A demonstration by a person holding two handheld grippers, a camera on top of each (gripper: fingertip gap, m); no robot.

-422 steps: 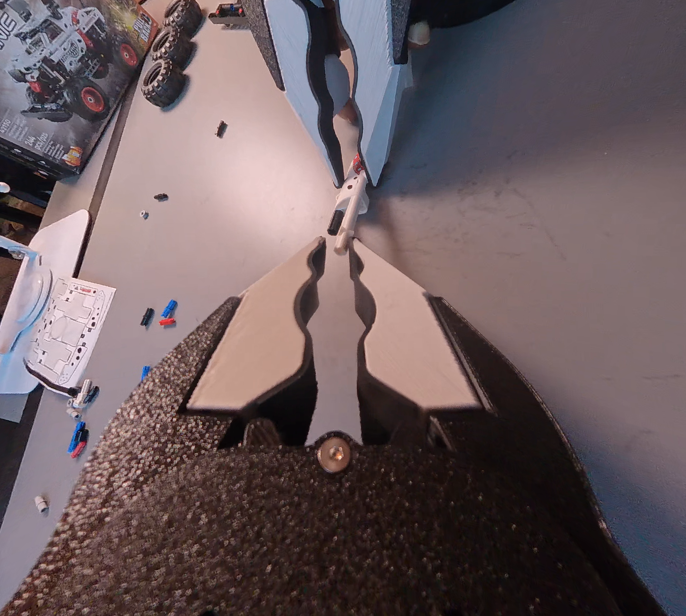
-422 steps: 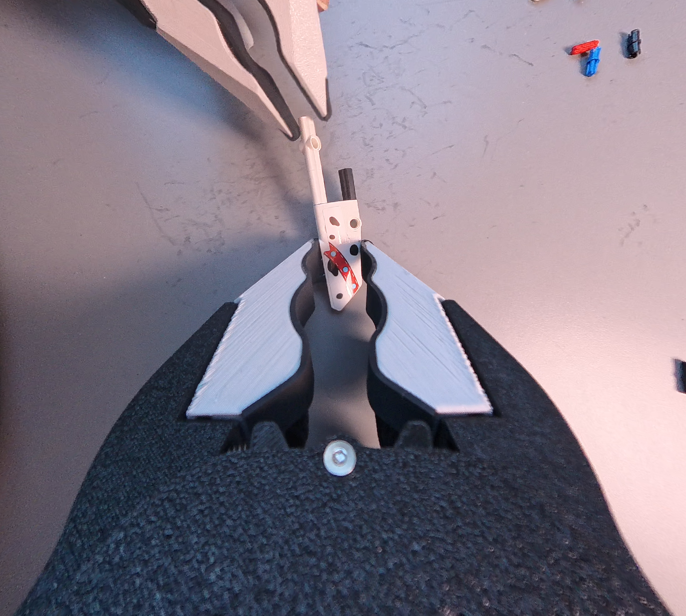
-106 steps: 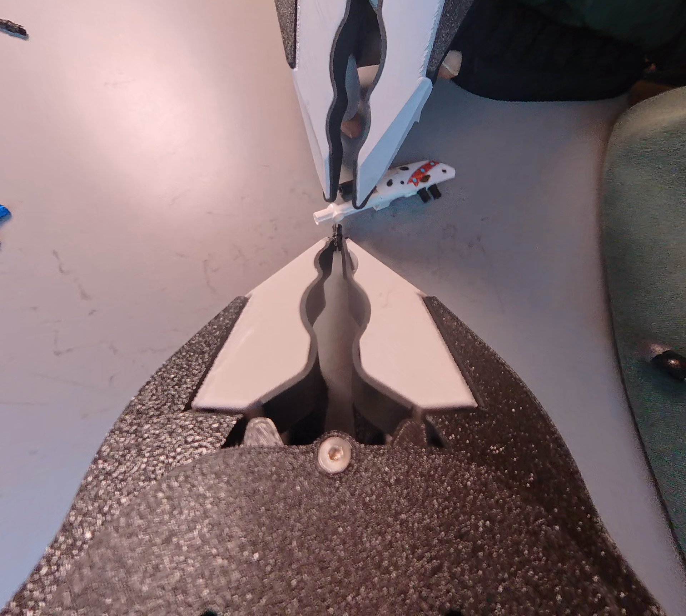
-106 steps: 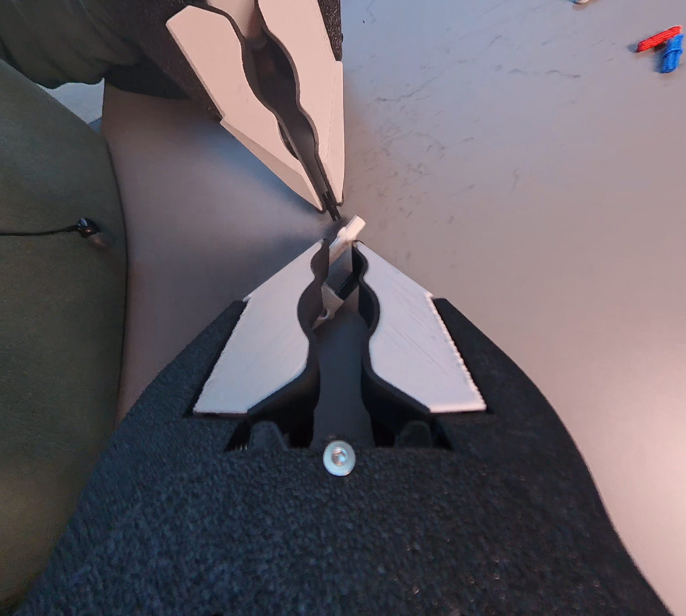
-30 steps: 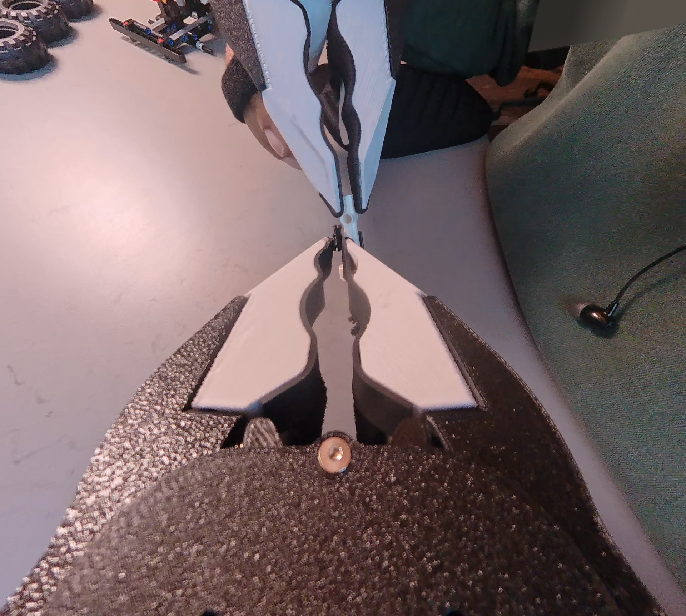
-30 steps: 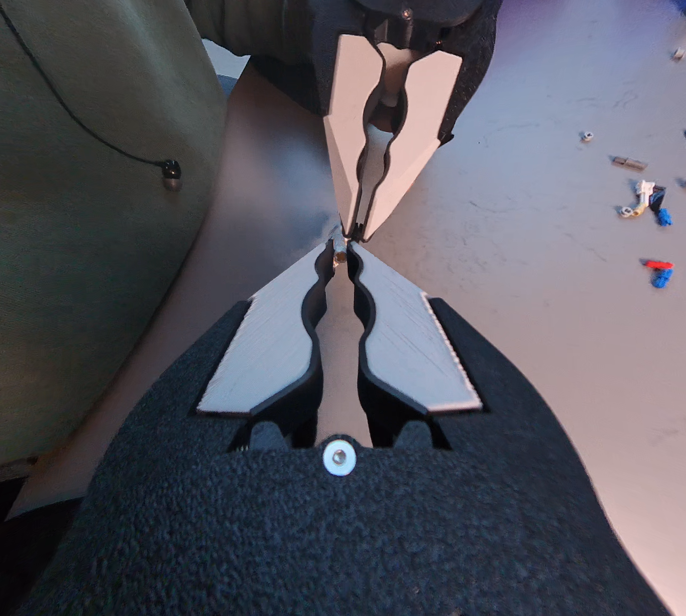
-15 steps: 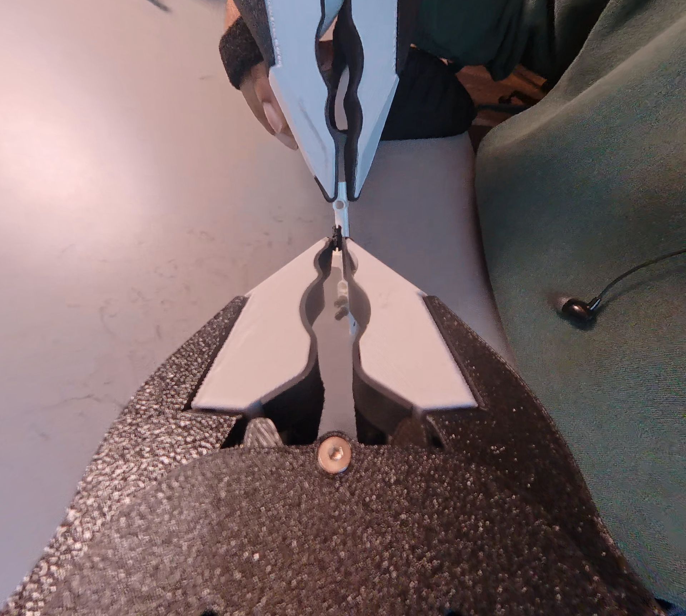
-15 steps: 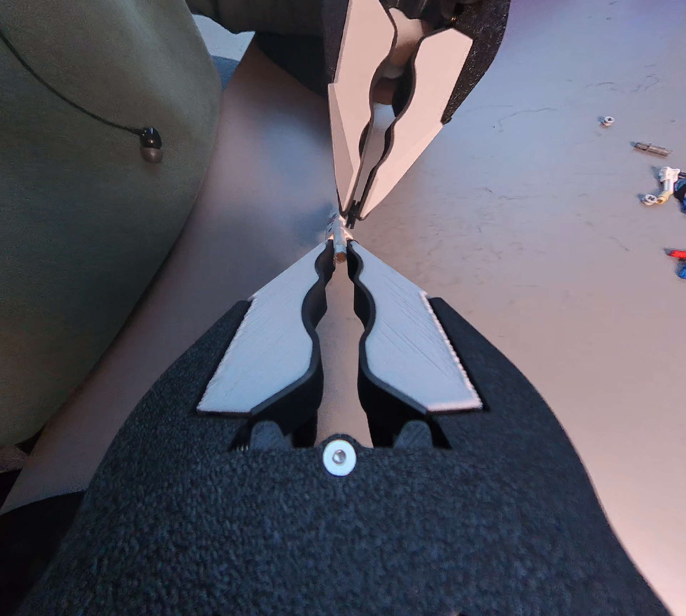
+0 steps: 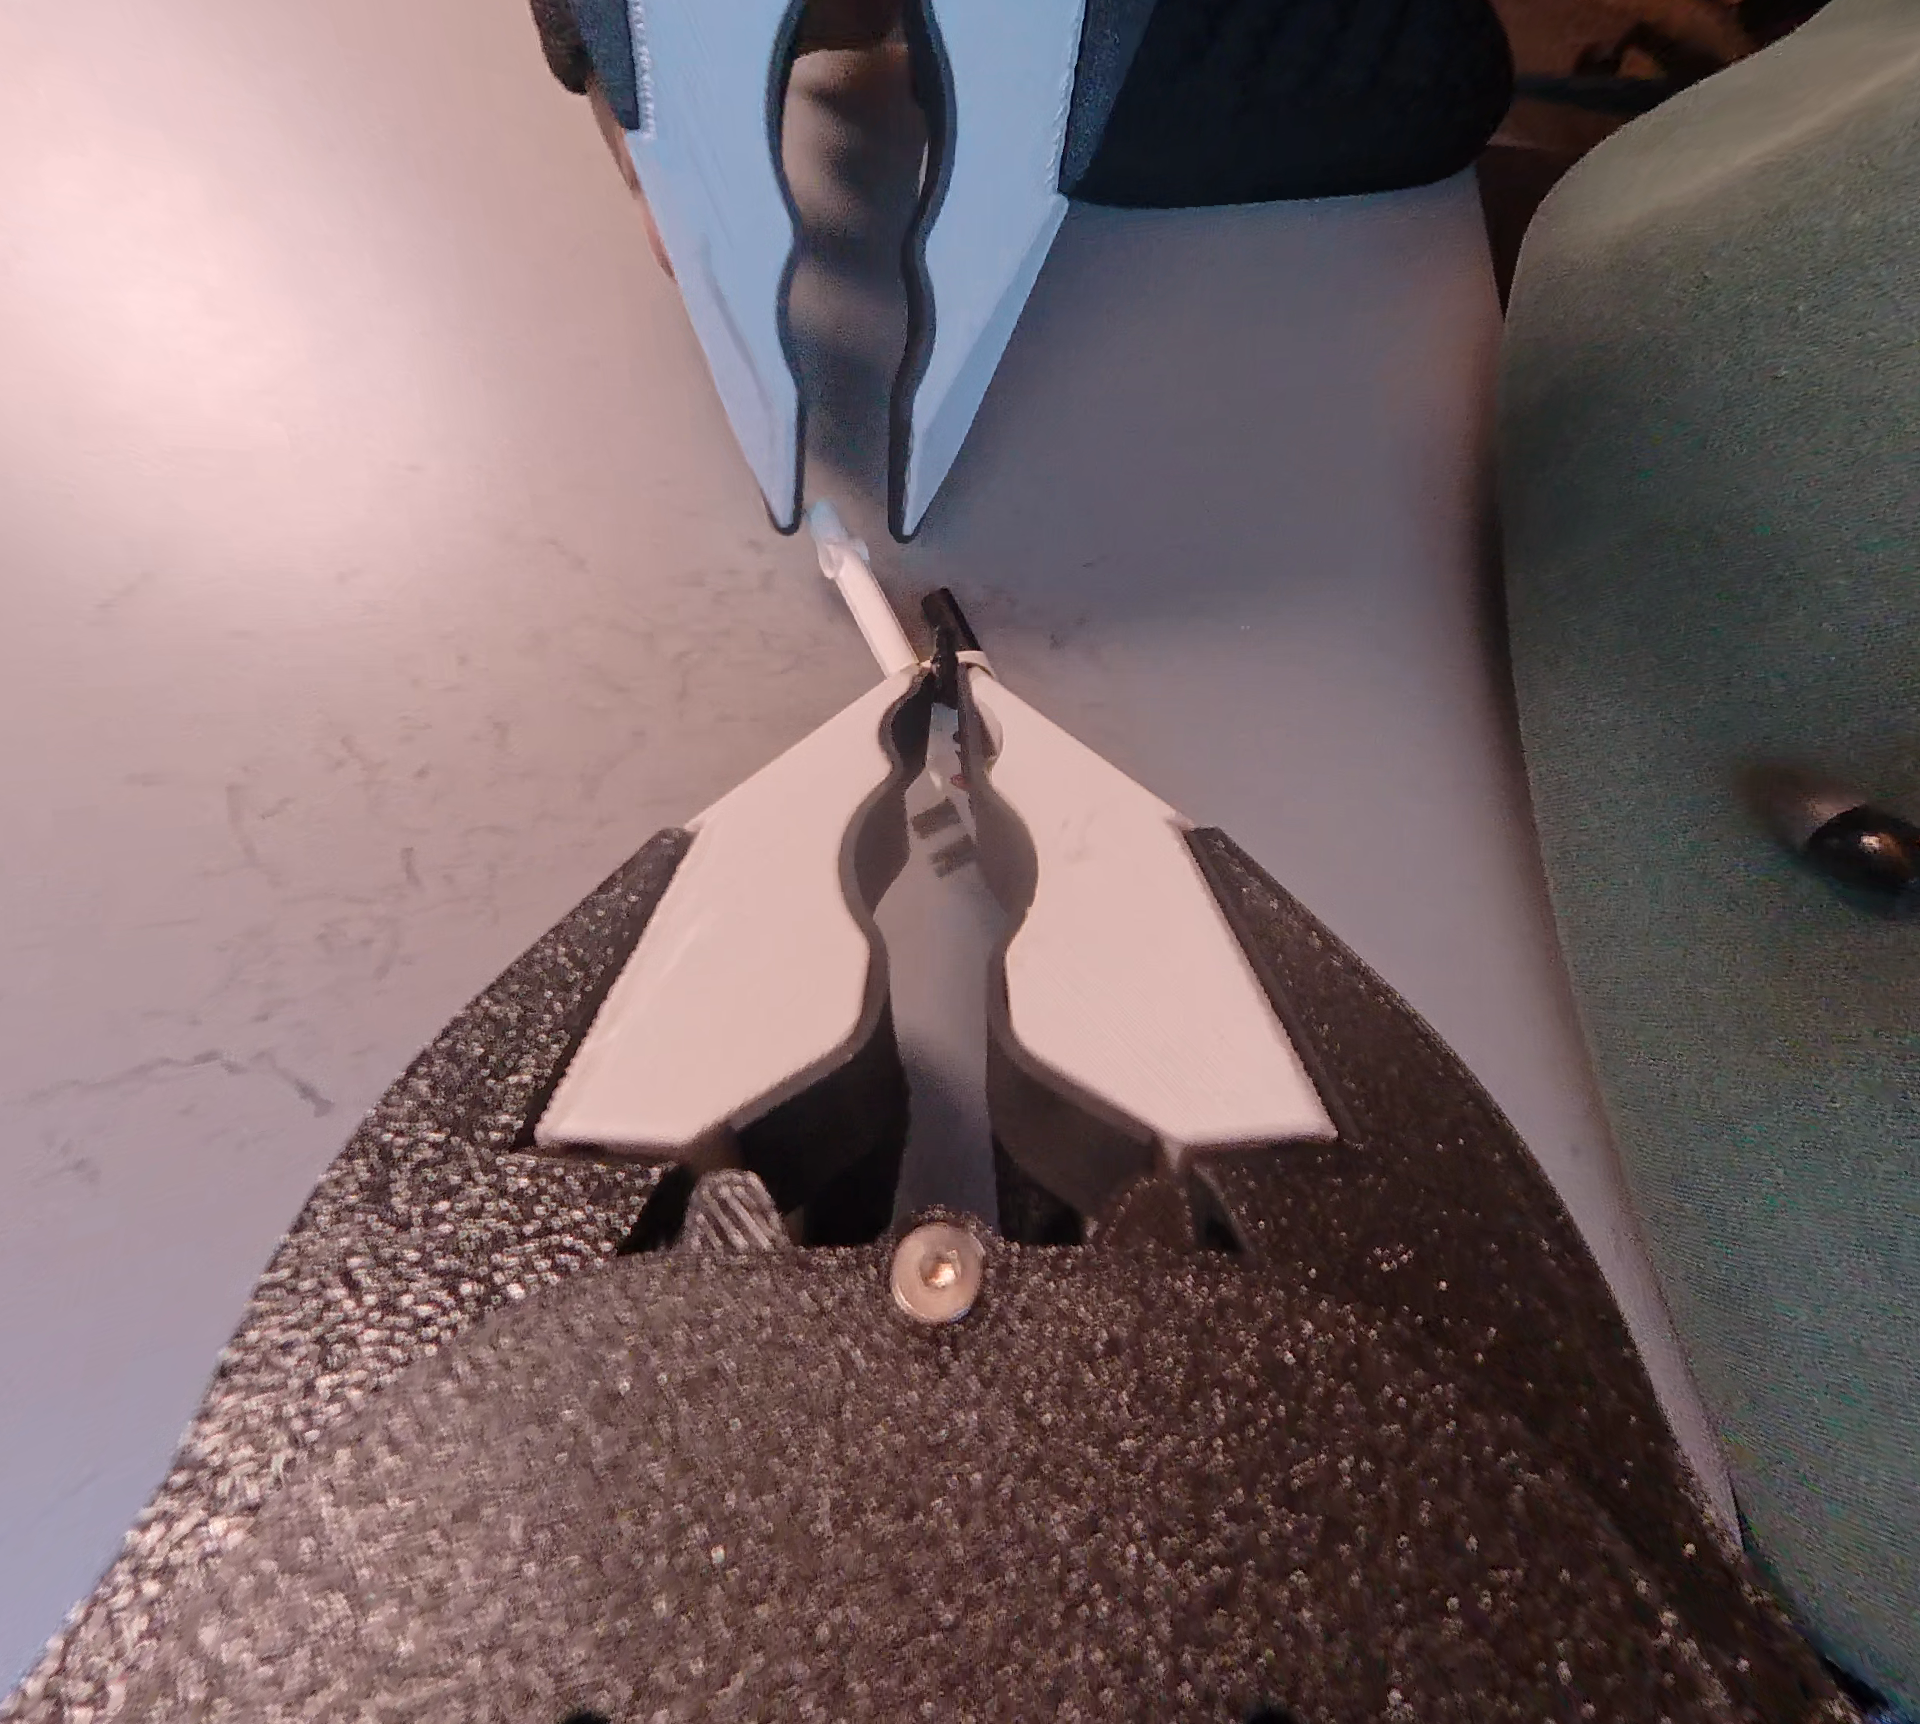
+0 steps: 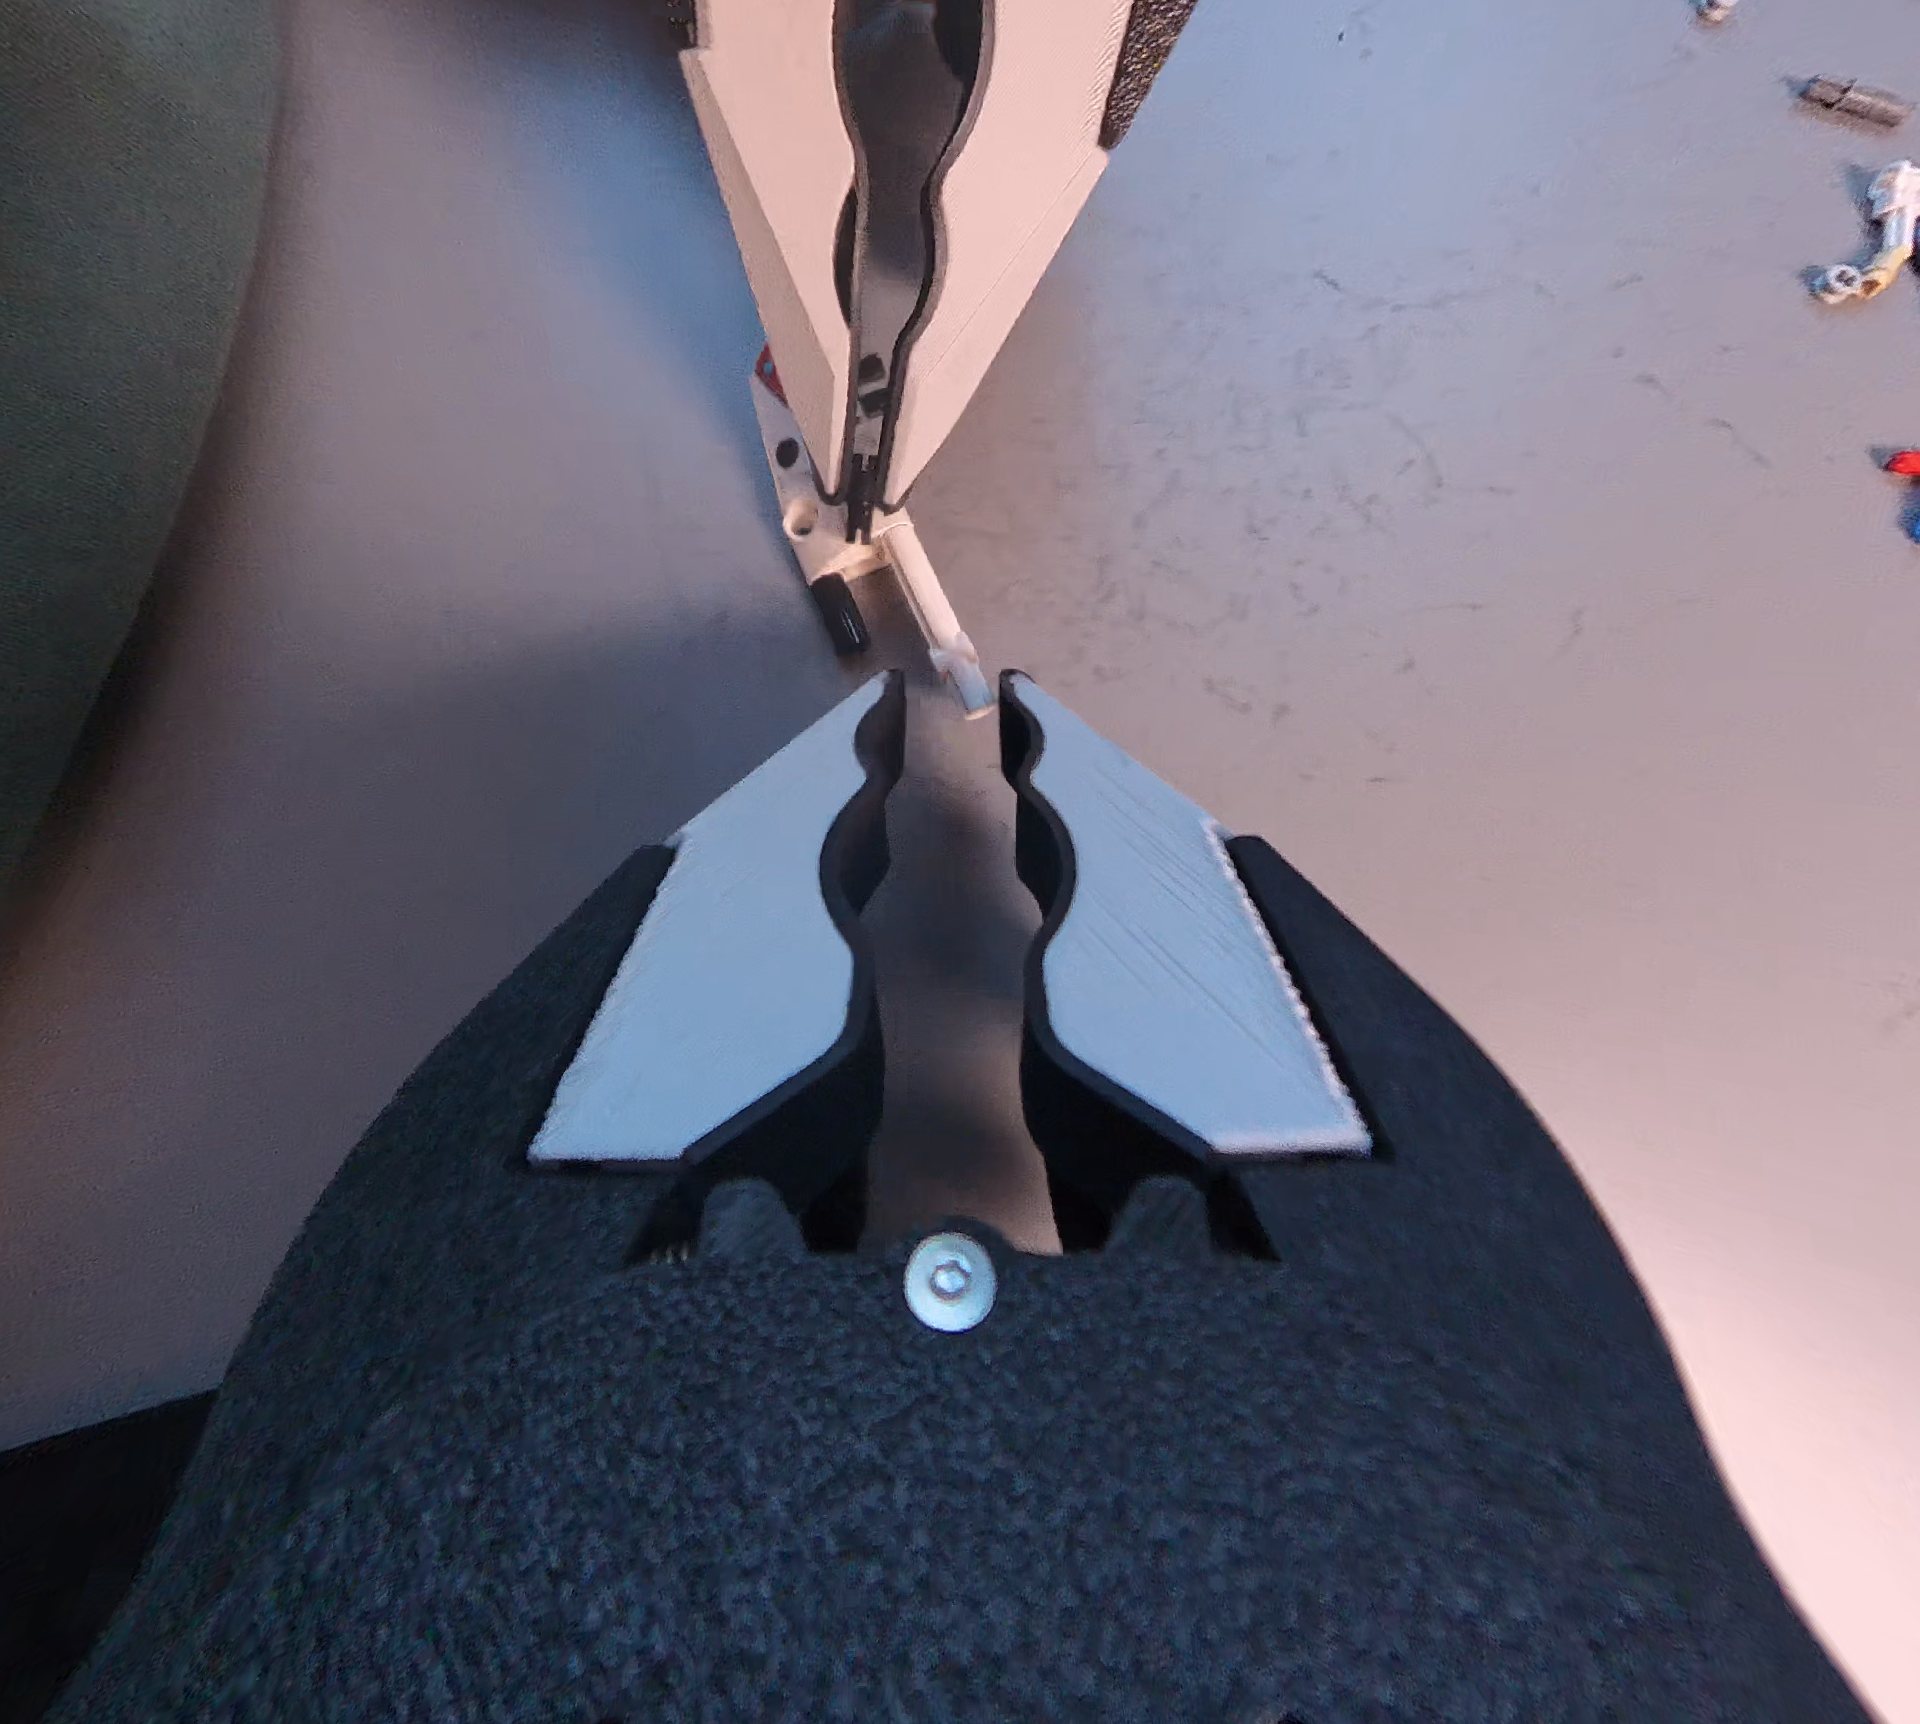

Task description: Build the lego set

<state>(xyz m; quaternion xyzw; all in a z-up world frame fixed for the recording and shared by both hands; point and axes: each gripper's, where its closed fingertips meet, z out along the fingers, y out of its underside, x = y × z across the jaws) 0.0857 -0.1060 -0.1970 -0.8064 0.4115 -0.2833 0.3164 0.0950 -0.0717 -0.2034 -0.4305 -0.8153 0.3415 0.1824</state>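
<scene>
1. The left gripper (image 9: pixel 940 682) is nearest in its own view, its two pale fingers pinched together on a small white lego piece (image 9: pixel 961 775), which sits clamped between the tips above the grey table (image 9: pixel 312 427).

2. From that piece a thin white rod (image 9: pixel 857 588) sticks forward and to the left, and a short black peg (image 9: pixel 945 614) juts out just beside it (two more dark pegs show in the hollow between the fingers).

3. Just past the rod's end hangs the right gripper (image 9: pixel 847 526), pointing back toward the camera with its tips parted; the rod's tip lies in the gap, close to one finger, and I cannot tell whether it touches.

4. In the right wrist view the right gripper (image 10: pixel 951 687) is released, a clear gap between its fingers, with the white rod (image 10: pixel 940 625) ending right at that gap.

5. Beyond it the left gripper (image 10: pixel 862 511) grips the white lego piece (image 10: pixel 800 469), whose side shows dark holes and a bit of red; the black peg (image 10: pixel 840 625) points down and toward the camera.

6. A green sleeve or garment (image 9: pixel 1714 531) lies along the table's near edge beside the grippers, with a small dark earbud (image 9: pixel 1860 843) resting on it.

7. Farthest off, toward the table's far right side, loose small parts (image 10: pixel 1870 240) lie scattered (white, grey, red and blue bits, some blurred).
</scene>
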